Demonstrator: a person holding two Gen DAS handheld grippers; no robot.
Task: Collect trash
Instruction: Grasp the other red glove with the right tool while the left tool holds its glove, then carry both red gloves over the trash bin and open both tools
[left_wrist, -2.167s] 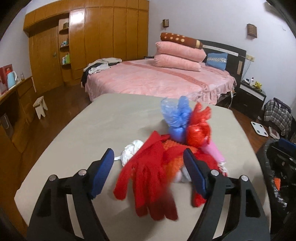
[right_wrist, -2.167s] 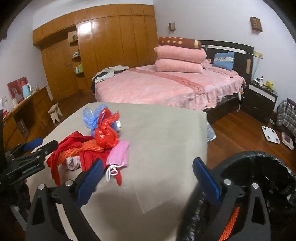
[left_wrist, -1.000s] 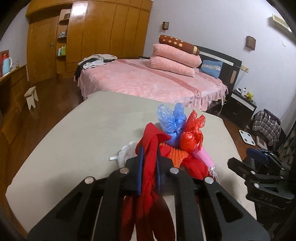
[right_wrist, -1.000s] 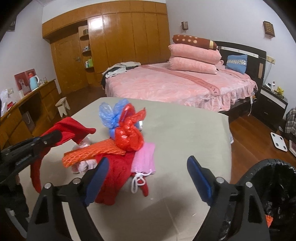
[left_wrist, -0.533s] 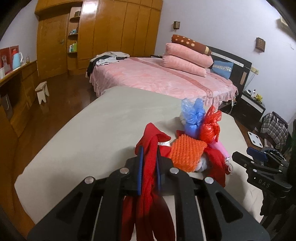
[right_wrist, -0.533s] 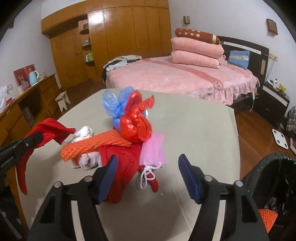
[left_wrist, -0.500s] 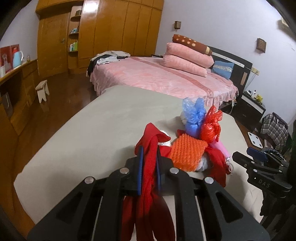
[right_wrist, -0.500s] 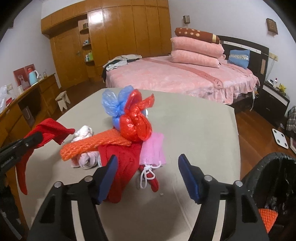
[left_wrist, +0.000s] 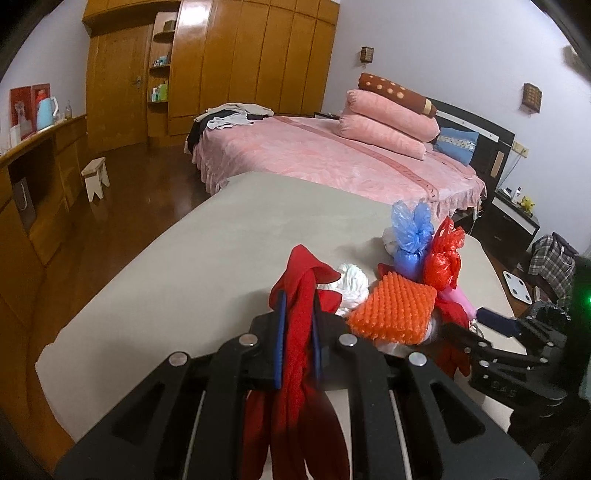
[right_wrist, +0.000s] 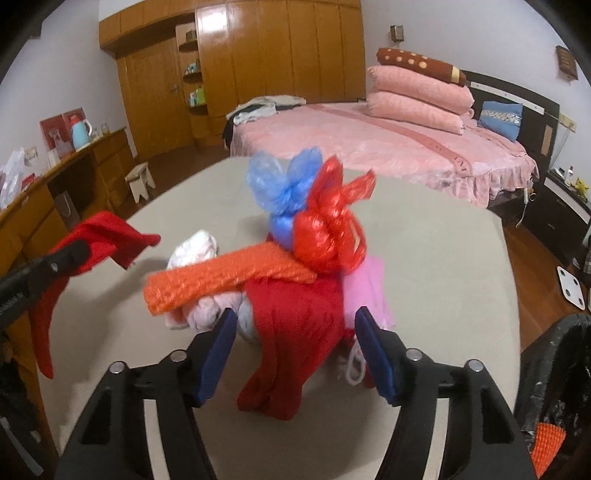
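Note:
My left gripper (left_wrist: 297, 325) is shut on a red glove (left_wrist: 301, 280), whose fingers hang below the jaws, lifted off the grey table (left_wrist: 221, 240). In the right wrist view it shows at the left edge as the left gripper (right_wrist: 55, 262) with the glove (right_wrist: 107, 236). My right gripper (right_wrist: 295, 325) hangs low over the trash pile, and its jaws are closing around a red cloth (right_wrist: 295, 321) without pressing it. The pile holds an orange knitted piece (right_wrist: 229, 277), a knotted blue bag (right_wrist: 284, 184), a red plastic bag (right_wrist: 332, 229), a pink mask (right_wrist: 365, 291) and white cloth (right_wrist: 195, 247).
A bin with a black liner (right_wrist: 554, 369) stands at the table's right edge, with an orange item (right_wrist: 550, 443) inside. A pink bed (right_wrist: 388, 147) lies beyond the table. A wooden desk (right_wrist: 74, 177) runs along the left wall.
My right gripper has come down and forward onto the pile and its jaws have narrowed around the red cloth. The left gripper has kept the red glove and has shifted a little sideways.

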